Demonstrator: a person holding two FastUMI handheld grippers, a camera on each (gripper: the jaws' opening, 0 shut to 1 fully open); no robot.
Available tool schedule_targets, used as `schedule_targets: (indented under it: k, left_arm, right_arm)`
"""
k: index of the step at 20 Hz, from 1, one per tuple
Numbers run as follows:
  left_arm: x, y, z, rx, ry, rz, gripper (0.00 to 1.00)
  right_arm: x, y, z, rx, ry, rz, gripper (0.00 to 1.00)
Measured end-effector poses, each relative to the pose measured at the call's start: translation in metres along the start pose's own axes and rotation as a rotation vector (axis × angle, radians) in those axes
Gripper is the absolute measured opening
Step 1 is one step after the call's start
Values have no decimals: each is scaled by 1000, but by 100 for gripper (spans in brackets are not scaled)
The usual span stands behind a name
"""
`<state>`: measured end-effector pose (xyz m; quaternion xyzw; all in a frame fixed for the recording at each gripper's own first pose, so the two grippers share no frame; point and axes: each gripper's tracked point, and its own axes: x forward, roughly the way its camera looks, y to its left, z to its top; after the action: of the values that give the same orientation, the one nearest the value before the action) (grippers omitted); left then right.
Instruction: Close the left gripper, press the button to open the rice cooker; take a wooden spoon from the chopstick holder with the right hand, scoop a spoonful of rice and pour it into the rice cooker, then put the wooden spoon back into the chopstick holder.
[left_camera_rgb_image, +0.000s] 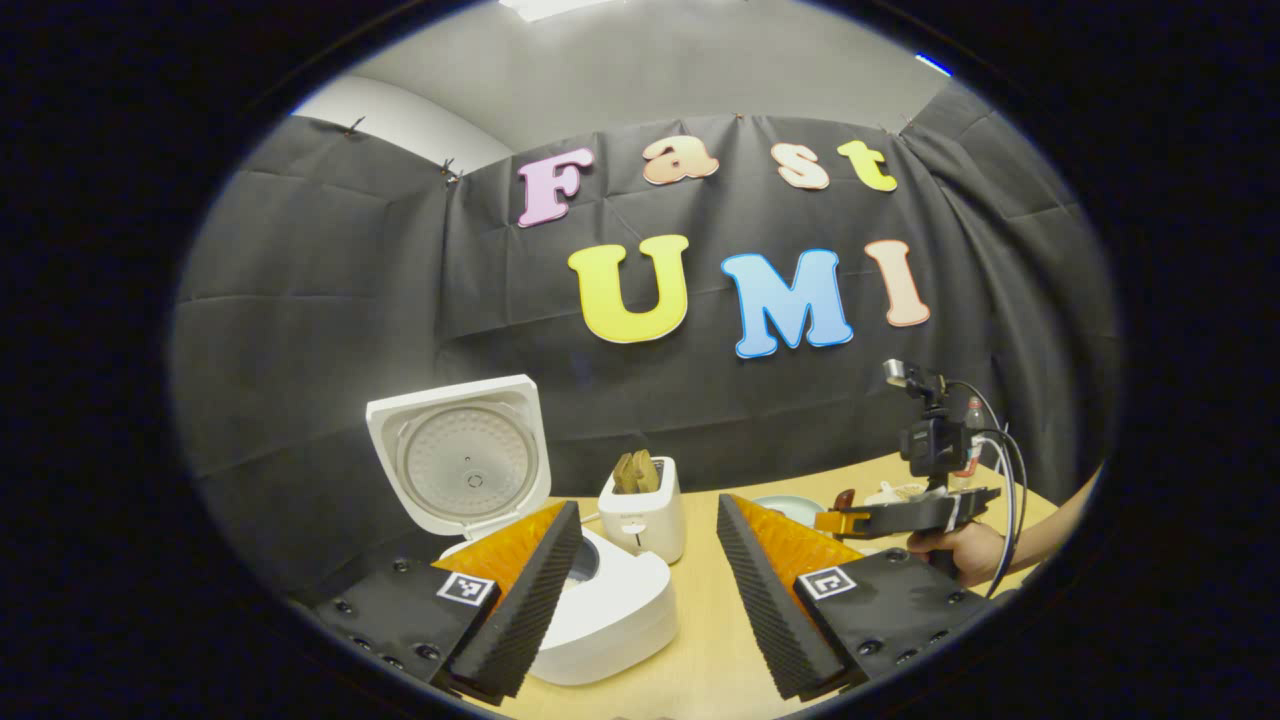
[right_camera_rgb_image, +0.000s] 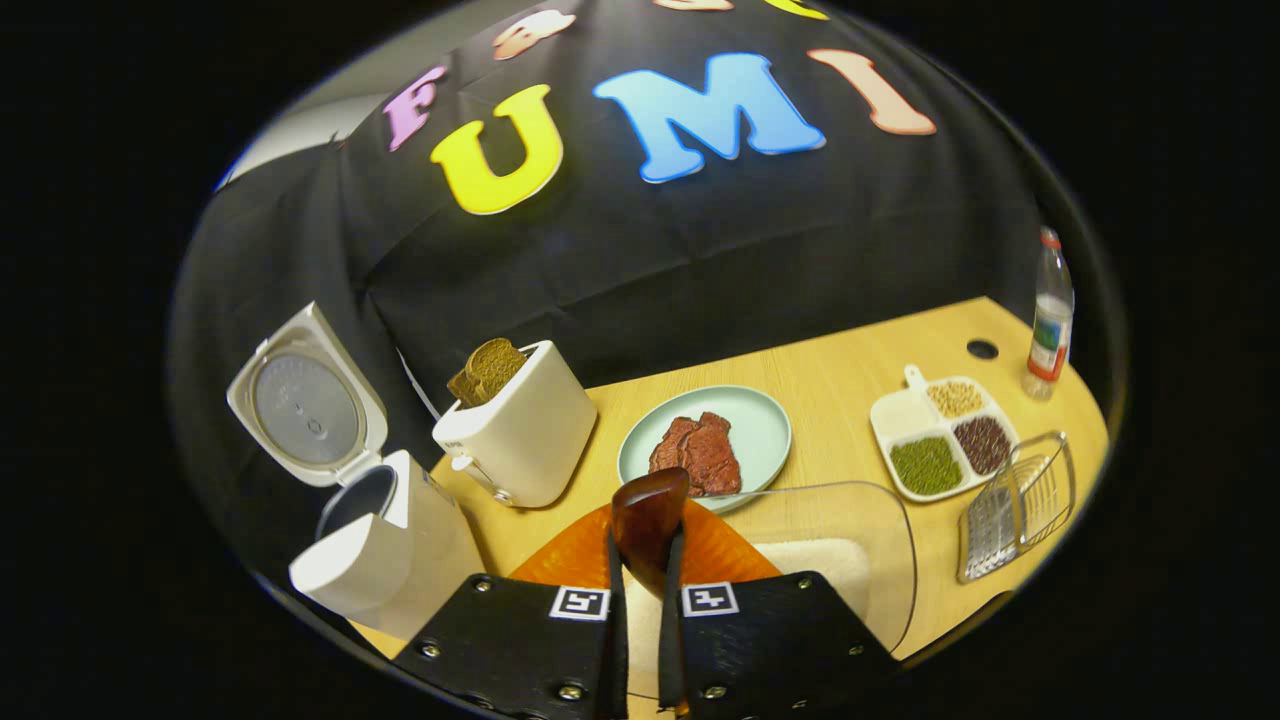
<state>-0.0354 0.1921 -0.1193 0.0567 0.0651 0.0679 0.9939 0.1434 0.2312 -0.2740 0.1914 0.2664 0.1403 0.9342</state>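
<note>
The white rice cooker (left_camera_rgb_image: 600, 610) stands with its lid (left_camera_rgb_image: 465, 455) raised, just beyond my left finger. My left gripper (left_camera_rgb_image: 647, 502) is open and holds nothing. In the right gripper view the cooker (right_camera_rgb_image: 385, 545) sits at the lower left, its pot showing under the open lid. My right gripper (right_camera_rgb_image: 645, 560) is shut on the dark wooden spoon (right_camera_rgb_image: 650, 515), whose bowl points up and away. Right under it is a clear tub of white rice (right_camera_rgb_image: 825, 560). Whether the spoon carries rice I cannot tell. A wire holder (right_camera_rgb_image: 1015, 505) stands at the far right.
A white toaster (right_camera_rgb_image: 520, 430) with bread stands between the cooker and a green plate of meat (right_camera_rgb_image: 705, 440). A divided dish of beans (right_camera_rgb_image: 940, 440) and a bottle (right_camera_rgb_image: 1050, 320) are at the right. A hand holds the right gripper (left_camera_rgb_image: 850, 520) across the table.
</note>
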Motion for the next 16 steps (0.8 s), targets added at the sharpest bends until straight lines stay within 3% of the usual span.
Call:
schedule_targets:
  k: [2, 4, 7, 16]
  left_arm:
    - [-2, -1, 1, 0, -2, 5, 95]
    - [-3, -3, 2, -3, -2, 6, 90]
    - [-4, -6, 6, -1, -5, 3, 94]
    - [1, -18, 17, -37, -22, -9, 90]
  right_arm:
    - [0, -19, 4, 198, 17, 11, 12]
    - [-7, -32, 13, 336, 7, 27, 12]
    - [-23, -49, 33, 411, -31, 41, 12]
    - [-69, -71, 85, 550, -116, 92, 12]
